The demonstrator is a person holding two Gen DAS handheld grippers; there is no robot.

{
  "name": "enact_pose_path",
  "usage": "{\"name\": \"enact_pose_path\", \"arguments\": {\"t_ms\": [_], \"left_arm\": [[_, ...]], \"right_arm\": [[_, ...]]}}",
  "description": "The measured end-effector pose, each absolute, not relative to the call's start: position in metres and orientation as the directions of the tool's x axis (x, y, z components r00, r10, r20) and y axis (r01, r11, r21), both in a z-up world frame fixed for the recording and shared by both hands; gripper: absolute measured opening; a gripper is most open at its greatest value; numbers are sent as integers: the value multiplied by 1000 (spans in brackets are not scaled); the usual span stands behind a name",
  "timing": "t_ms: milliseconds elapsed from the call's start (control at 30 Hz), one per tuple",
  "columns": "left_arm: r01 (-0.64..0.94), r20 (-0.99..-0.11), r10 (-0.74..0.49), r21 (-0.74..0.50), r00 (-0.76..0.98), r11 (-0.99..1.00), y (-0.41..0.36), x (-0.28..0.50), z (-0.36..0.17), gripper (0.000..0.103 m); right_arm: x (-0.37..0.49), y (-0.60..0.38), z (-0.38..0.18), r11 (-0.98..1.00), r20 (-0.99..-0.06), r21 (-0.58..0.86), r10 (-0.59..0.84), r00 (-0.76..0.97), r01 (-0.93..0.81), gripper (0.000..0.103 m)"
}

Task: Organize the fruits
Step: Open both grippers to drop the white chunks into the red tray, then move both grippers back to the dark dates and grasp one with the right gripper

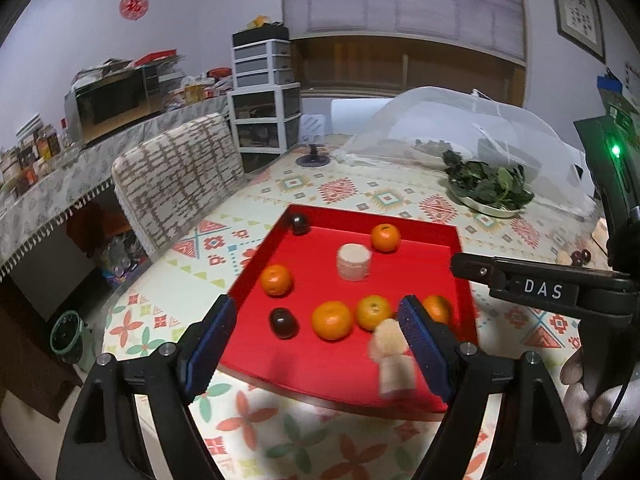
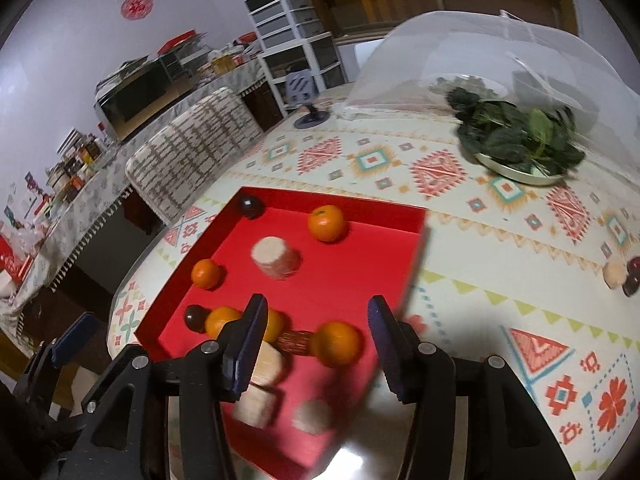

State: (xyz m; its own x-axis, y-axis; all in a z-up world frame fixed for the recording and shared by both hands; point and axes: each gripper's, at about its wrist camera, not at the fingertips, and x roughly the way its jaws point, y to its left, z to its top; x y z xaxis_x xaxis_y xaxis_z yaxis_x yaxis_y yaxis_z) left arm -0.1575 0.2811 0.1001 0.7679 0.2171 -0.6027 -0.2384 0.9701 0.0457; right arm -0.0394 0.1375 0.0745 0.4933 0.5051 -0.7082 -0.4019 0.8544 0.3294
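A red tray on the patterned table holds several oranges, dark plums, and pale cut cylinders. My left gripper hovers open over the tray's near edge with nothing between its blue pads; a blurred pale piece lies by its right finger. My right gripper is open above the tray. One orange lies in the gap between its jaws, with neither pad pressing on it. Pale pieces and a brown piece lie below, partly hidden by the left finger.
A plate of leafy greens sits at the far right beside a mesh food cover. A pale piece and dark plums lie on the table right of the tray. A covered chair stands at the table's left edge.
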Motion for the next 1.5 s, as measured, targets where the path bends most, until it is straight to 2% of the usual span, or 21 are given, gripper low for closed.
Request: {"name": "enact_pose_path", "arguments": {"t_ms": [200,367,633,833,933,1067,1233,1500], "left_arm": [[-160,-614,161,57,773,985,246,-149,104,82],[-25,-664,-48,-100,747,995,225,-136,107,83],[121,-661,-220,-194,718,974,171,-107,120,83],[204,-680,-296,-215,671,955,121,-71,116,83],[227,-701,-322,-229,637,947,104,-55,107,83],[212,-729,-371,-305,576,929,93,-28,92,83],[173,-739,-382,-347,555,922,89,-4,80,83],[158,-757,-405,-381,513,911,84,24,64,83]], "right_arm": [[-38,82,68,871,-702,355,488,519,-338,56],[-40,19,64,901,-711,343,434,552,-267,56],[-40,-122,65,956,-722,289,246,647,-42,56],[-33,-182,57,946,-723,318,197,662,66,56],[-27,-190,51,936,-722,344,216,657,70,56],[-19,-182,44,932,-719,361,251,649,38,56],[6,-151,37,953,-727,297,262,635,-54,56],[43,-130,14,965,-757,242,254,602,-102,45]]}}
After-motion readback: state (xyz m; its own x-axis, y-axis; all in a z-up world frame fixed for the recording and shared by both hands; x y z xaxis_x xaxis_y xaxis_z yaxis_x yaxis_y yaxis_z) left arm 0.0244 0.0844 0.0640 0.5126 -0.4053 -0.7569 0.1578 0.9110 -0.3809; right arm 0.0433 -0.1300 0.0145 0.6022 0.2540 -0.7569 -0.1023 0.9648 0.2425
